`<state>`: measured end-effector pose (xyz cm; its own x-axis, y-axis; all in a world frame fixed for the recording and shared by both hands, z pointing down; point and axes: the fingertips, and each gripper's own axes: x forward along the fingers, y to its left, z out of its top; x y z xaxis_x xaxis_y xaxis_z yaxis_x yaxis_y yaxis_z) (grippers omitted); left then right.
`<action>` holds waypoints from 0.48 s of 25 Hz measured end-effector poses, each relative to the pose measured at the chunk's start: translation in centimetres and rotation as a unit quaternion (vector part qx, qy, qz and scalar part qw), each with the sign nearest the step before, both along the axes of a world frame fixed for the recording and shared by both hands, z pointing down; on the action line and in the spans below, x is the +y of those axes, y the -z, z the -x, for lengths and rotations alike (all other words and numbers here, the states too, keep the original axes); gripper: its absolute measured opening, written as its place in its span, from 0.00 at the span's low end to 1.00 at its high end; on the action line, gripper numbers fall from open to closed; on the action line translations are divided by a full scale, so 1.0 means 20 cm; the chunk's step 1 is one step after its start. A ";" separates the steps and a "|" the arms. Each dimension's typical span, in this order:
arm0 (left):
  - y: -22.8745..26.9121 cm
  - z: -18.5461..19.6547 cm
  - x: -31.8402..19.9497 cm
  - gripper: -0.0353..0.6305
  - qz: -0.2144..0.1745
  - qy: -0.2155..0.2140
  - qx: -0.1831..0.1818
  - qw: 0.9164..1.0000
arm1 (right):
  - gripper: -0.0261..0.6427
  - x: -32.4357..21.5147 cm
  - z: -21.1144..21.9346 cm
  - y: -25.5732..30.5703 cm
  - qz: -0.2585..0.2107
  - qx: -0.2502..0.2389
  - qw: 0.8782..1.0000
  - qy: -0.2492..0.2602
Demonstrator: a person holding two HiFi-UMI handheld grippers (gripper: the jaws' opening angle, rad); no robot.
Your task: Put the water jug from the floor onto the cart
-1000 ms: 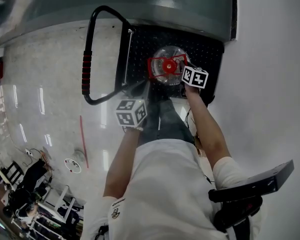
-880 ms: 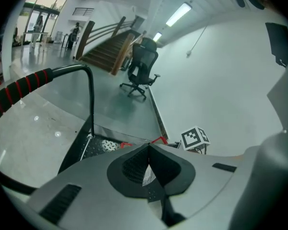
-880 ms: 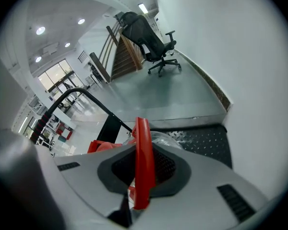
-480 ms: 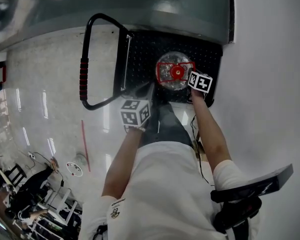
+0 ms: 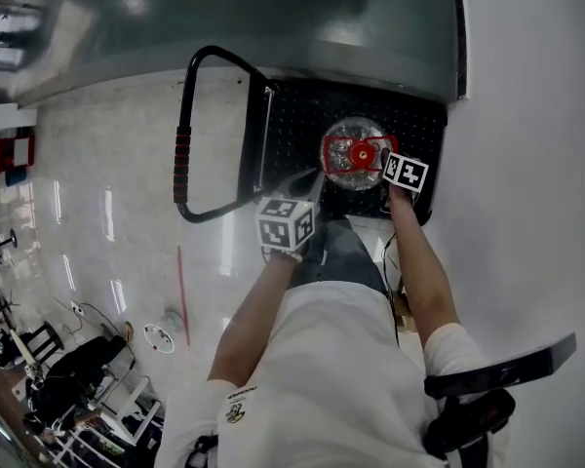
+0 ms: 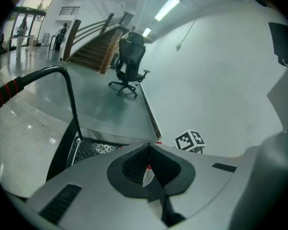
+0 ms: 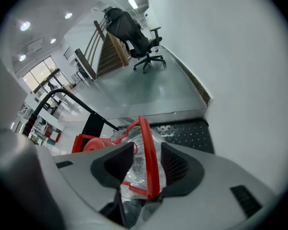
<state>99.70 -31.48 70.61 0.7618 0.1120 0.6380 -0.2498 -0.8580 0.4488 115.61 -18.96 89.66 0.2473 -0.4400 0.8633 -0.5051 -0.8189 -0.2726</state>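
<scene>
The clear water jug [image 5: 343, 136], with a red cap [image 5: 364, 154] and a red carry handle [image 5: 337, 151], stands on the cart's black studded deck [image 5: 292, 130]. My right gripper [image 5: 382, 160] hangs over the jug's right side. Its jaws have just been opening, and in the right gripper view the red handle [image 7: 151, 162] runs between the parted pads of the right gripper [image 7: 149, 163], with gaps on both sides. The jug's body [image 7: 134, 169] shows below. My left gripper [image 5: 312, 179] is shut and empty at the deck's near edge, left of the jug. Its closed jaws fill the left gripper view [image 6: 149, 174].
The cart's looped push handle [image 5: 183, 154] with a red grip rises at the left of the deck. A white wall [image 5: 526, 164] runs close along the right. A raised grey floor [image 5: 322, 18] lies beyond, with an office chair [image 6: 129, 63] and stairs [image 6: 93, 51] farther off.
The right gripper has sunk a little with the jug's red handle, which now looks smaller and lower over the jug. The left gripper has drifted slightly toward the deck.
</scene>
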 end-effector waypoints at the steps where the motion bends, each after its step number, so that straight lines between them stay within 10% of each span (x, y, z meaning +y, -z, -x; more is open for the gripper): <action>1: 0.01 0.01 0.00 0.06 -0.002 0.001 0.000 1.000 | 0.30 0.01 -0.01 0.01 -0.002 0.003 1.000 -0.002; 9: 0.16 0.10 -0.06 0.06 -0.021 0.011 0.015 1.000 | 0.32 -0.08 0.00 0.50 -0.086 0.076 0.993 0.015; 12: 0.26 0.13 -0.10 0.06 -0.030 0.013 0.035 0.999 | 0.08 -0.18 0.08 0.73 -0.145 0.082 0.985 0.039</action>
